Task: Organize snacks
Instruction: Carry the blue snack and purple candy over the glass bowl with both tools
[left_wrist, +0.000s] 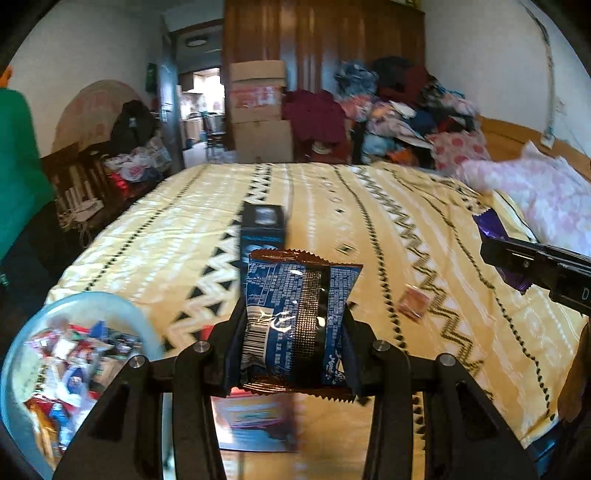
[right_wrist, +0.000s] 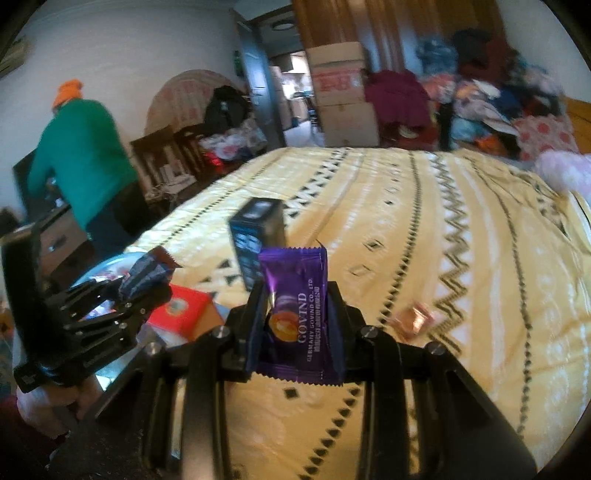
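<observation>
Snacks are held in both grippers above the bed. Nearest in the left wrist view, a blue packet with a brown crimped edge is pinched upright between the jaws of the left gripper, the pads pressed against its two sides about midway up. In the right wrist view a purple sachet marked GOVIND is clamped the same way by the right gripper, whose jaws are drawn almost fully together on it.

Both wrappers are judged light, soft and crinkly — the film looks glossy, so some slip is possible, and whatever lies inside may crush under a hard squeeze. A hold across the flat body, clear of the crimped ends, is judged safest, and that is roughly where each is held now.

Just beyond the left gripper, low and to the left, a glass bowl already filled with mixed snacks is seen; a red box lies beside it. Further out on the yellow patterned bedspread a dark box stands upright, and a small pinkish sweet lies apart to the right — still loose. Far behind, cardboard boxes and a heap of clothes are stacked, and a person in a green top is bent over a dresser.
</observation>
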